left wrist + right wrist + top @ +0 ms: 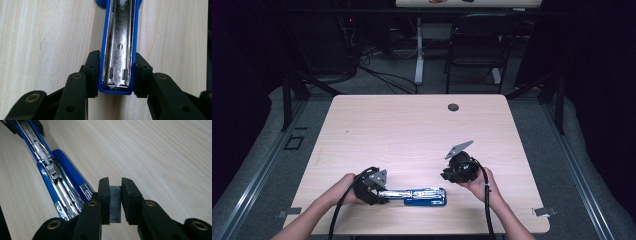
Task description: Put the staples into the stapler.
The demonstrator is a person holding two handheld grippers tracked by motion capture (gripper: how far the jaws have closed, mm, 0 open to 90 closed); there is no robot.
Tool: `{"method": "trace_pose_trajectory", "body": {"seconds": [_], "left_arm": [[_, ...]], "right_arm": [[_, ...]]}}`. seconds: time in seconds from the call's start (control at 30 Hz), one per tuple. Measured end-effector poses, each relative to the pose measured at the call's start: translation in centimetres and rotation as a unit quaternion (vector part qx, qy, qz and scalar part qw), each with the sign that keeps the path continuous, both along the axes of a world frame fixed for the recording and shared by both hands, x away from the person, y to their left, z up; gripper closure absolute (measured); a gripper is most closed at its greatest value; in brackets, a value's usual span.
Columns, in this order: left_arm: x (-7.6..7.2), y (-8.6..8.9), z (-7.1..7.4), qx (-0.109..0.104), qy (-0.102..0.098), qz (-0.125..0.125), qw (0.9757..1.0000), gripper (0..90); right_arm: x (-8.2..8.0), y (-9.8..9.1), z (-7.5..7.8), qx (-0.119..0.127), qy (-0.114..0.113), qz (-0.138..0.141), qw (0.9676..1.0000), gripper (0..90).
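Note:
A blue stapler [424,195] lies swung open flat near the table's front edge, its metal staple channel facing up. My left gripper [383,193] is shut on the stapler's left end, and in the left gripper view its pads [92,72] press both blue sides of the stapler [119,47]. My right gripper [448,175] hovers just above and right of the stapler. It is shut on a short grey strip of staples [115,203], held upright between its pads [104,197]. The open stapler [58,178] stretches away to the left of it.
The light wooden table [412,130] has a round cable hole [453,107] near its far edge. Behind the table stand a black chair [477,45] and a desk leg among floor cables. Metal clips sit at the table's front corners.

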State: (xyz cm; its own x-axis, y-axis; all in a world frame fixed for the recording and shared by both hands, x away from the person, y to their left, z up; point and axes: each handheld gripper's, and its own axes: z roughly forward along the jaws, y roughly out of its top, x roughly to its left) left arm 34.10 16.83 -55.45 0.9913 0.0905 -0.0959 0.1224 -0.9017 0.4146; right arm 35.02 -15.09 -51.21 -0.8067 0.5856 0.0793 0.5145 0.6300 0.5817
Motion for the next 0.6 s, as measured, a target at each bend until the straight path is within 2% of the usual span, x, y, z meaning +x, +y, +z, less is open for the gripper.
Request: {"method": "trace_pose_trajectory", "body": {"seconds": [0.2, 0.27, 0.33, 0.53, 0.6], "left_arm": [[0.0, 0.0, 0.0, 0.0, 0.0, -0.001, 1.0, 64.1], [0.0, 0.0, 0.0, 0.0, 0.001, 0.0, 1.0, 64.1], [0.0, 0.0, 0.0, 0.0, 0.001, 0.0, 1.0, 64.1], [0.0, 0.0, 0.0, 0.0, 0.001, 0.0, 1.0, 64.1], [0.1, 0.0, 0.0, 0.001, 0.001, -0.001, 1.0, 64.1]], "right_arm": [[-0.1, 0.9, 0.0, 0.003, -0.002, 0.025, 0.9997, 78.4], [-0.2, 1.3, 0.1, 0.003, -0.005, 0.043, 0.999, 78.4], [-0.3, 1.5, 0.1, 0.005, -0.004, 0.045, 0.999, 78.4], [-0.4, 2.7, 0.0, 0.006, -0.002, 0.087, 0.9962, 78.5], [-0.5, 2.9, -0.1, 0.009, -0.002, 0.091, 0.9958, 78.5]]}}
